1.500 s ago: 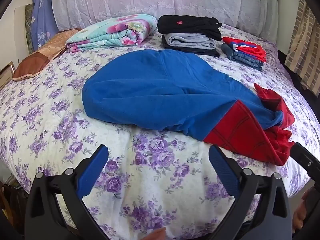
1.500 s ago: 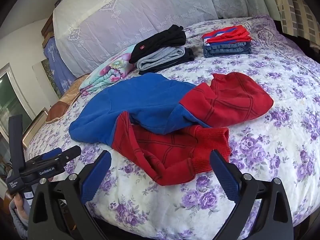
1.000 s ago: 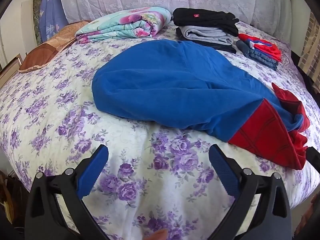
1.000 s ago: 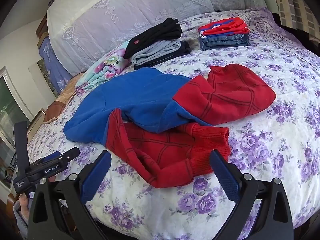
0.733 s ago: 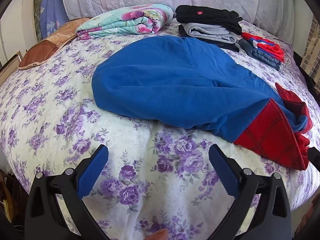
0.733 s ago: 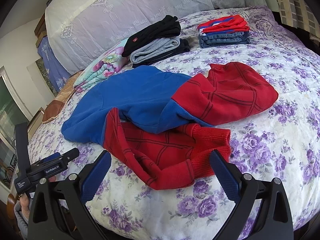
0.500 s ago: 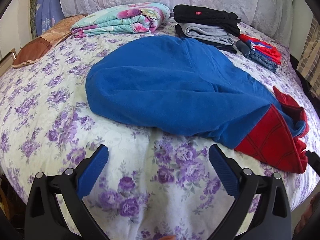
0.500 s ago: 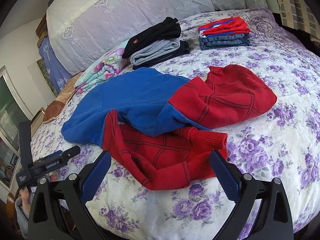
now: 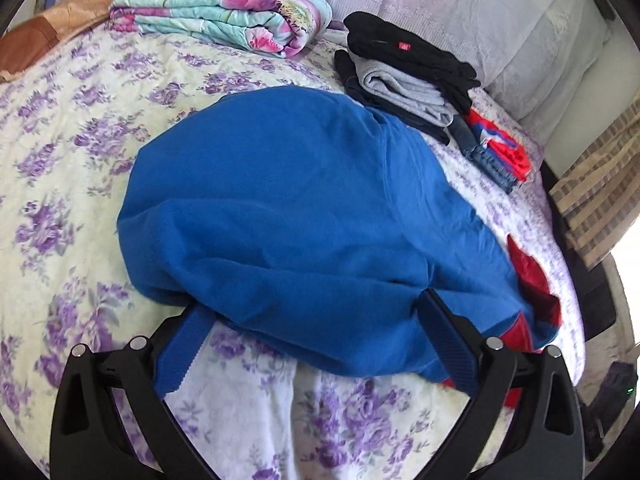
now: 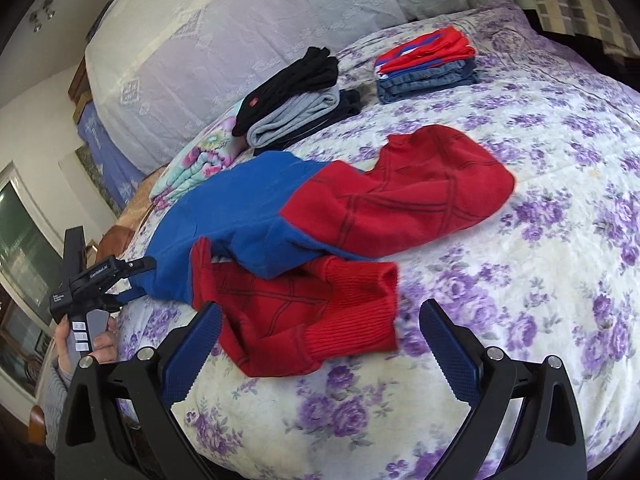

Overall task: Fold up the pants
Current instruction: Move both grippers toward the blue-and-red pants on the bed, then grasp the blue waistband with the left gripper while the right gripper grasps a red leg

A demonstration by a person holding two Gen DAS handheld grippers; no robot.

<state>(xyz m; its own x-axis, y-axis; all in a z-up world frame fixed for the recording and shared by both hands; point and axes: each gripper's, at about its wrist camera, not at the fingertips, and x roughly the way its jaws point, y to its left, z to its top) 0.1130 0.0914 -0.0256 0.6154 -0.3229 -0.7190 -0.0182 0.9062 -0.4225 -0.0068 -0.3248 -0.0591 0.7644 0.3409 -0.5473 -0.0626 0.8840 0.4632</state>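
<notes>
Blue pants with red lower legs (image 9: 304, 208) lie crumpled across the flowered bed (image 9: 60, 152). In the left wrist view my left gripper (image 9: 316, 312) is open, its fingers straddling the blue waist end's near edge; one finger tip (image 9: 430, 300) sits over the cloth. In the right wrist view the pants (image 10: 360, 208) show both red legs, one overlapping the other. My right gripper (image 10: 320, 312) is open just in front of the nearer red cuff (image 10: 352, 312). The left gripper (image 10: 136, 272) shows there at the blue edge.
At the bed's far side lie a folded floral blanket (image 9: 224, 28), a black and grey clothes stack (image 9: 404, 76), and a red and denim stack (image 9: 496, 152). A white covered headboard (image 10: 240, 40) stands behind. The bed edge is near both grippers.
My left gripper has moved forward and down to the blue waist edge, now between its fingers. My right gripper has moved closer to the red cuff. The pants have not moved.
</notes>
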